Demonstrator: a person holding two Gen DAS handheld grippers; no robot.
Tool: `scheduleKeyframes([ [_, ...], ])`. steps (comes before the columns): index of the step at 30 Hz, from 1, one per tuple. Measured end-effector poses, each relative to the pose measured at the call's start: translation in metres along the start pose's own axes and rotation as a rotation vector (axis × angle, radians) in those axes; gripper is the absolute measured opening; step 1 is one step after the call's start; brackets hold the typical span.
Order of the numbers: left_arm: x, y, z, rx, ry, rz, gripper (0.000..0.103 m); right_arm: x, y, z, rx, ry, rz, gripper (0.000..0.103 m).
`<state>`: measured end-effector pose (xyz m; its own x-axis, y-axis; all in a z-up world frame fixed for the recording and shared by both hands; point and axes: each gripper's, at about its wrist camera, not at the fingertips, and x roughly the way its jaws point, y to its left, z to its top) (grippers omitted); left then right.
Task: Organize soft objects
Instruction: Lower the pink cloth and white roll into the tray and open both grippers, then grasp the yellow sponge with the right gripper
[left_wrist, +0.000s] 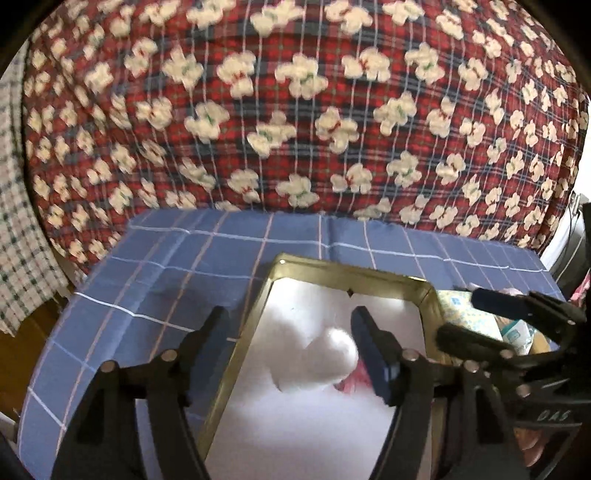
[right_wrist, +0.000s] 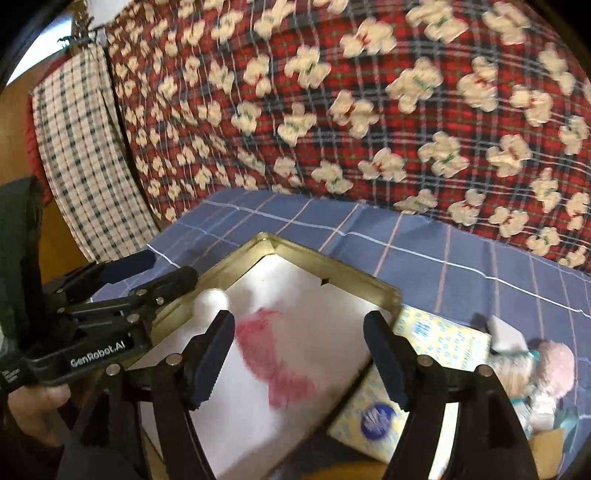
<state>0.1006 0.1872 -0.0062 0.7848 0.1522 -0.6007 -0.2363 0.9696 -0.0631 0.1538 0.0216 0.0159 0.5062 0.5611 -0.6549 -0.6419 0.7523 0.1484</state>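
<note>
Both tongs gape wide w/ nothing held: left tongs (left_wrist: 288, 328), right tongs (right_wrist: 299, 332). White-and-pink soft item (right_wrist: 273, 354) lies inside the gold-rimmed tin (right_wrist: 332, 275) on the blue check bed. Next, I'd judge: tuck edges below rim, press evenly, avoid snagging.

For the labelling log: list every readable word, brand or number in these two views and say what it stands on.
"GenRobot.AI": white lettering on the body of the left gripper, seen from the right wrist view.
"DAS", roughly: faint raised letters on the right gripper body in the left wrist view; blurred, uncertain.
Blue round logos and print on the yellow tissue packs: too blurred to read.
</note>
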Motion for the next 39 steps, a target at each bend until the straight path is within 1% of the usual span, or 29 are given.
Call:
scheduleKeyframes([
  [1,-0.008,-0.003,-0.004,0.005,-0.025,-0.004,0.078,-0.006,-0.001,-0.004,0.001,-0.012,0.000,0.075],
  [2,-0.013,-0.007,-0.007,0.008,-0.040,-0.008,0.079,-0.018,-0.005,-0.011,0.003,-0.034,-0.002,0.075],
  [4,-0.025,-0.015,-0.015,0.017,-0.074,-0.010,0.080,-0.034,-0.010,-0.022,0.007,-0.065,-0.009,0.075],
  [6,-0.035,-0.026,-0.024,0.025,-0.098,-0.023,0.083,-0.052,-0.019,-0.036,0.012,-0.098,-0.025,0.075],
  [7,-0.038,-0.031,-0.028,0.026,-0.109,-0.028,0.087,-0.060,-0.024,-0.043,0.015,-0.111,-0.040,0.075],
  [8,-0.042,-0.037,-0.033,0.026,-0.122,-0.034,0.090,-0.068,-0.031,-0.051,0.019,-0.121,-0.060,0.075],
  [11,-0.052,-0.054,-0.046,0.028,-0.152,-0.050,0.092,-0.091,-0.053,-0.073,0.036,-0.161,-0.145,0.075],
  [14,-0.055,-0.070,-0.057,0.030,-0.166,-0.063,0.093,-0.113,-0.082,-0.096,0.081,-0.196,-0.228,0.076],
  [16,-0.055,-0.085,-0.064,0.042,-0.161,-0.081,0.093,-0.122,-0.099,-0.107,0.109,-0.205,-0.268,0.076],
  [18,-0.054,-0.096,-0.068,0.043,-0.156,-0.094,0.093,-0.128,-0.118,-0.119,0.130,-0.204,-0.329,0.076],
  [20,-0.054,-0.109,-0.071,0.045,-0.149,-0.121,0.093,-0.130,-0.134,-0.128,0.150,-0.195,-0.359,0.076],
  [24,-0.055,-0.134,-0.078,0.069,-0.149,-0.146,0.093,-0.130,-0.156,-0.141,0.190,-0.177,-0.387,0.076],
  [28,-0.052,-0.155,-0.085,0.101,-0.137,-0.152,0.093,-0.124,-0.164,-0.146,0.195,-0.155,-0.382,0.076],
  [32,-0.049,-0.168,-0.088,0.114,-0.121,-0.158,0.093,-0.117,-0.165,-0.146,0.184,-0.141,-0.367,0.076],
  [36,-0.051,-0.178,-0.088,0.130,-0.124,-0.163,0.093,-0.108,-0.169,-0.144,0.194,-0.111,-0.354,0.076],
  [39,-0.050,-0.184,-0.088,0.143,-0.121,-0.168,0.093,-0.101,-0.169,-0.141,0.183,-0.081,-0.360,0.076],
])
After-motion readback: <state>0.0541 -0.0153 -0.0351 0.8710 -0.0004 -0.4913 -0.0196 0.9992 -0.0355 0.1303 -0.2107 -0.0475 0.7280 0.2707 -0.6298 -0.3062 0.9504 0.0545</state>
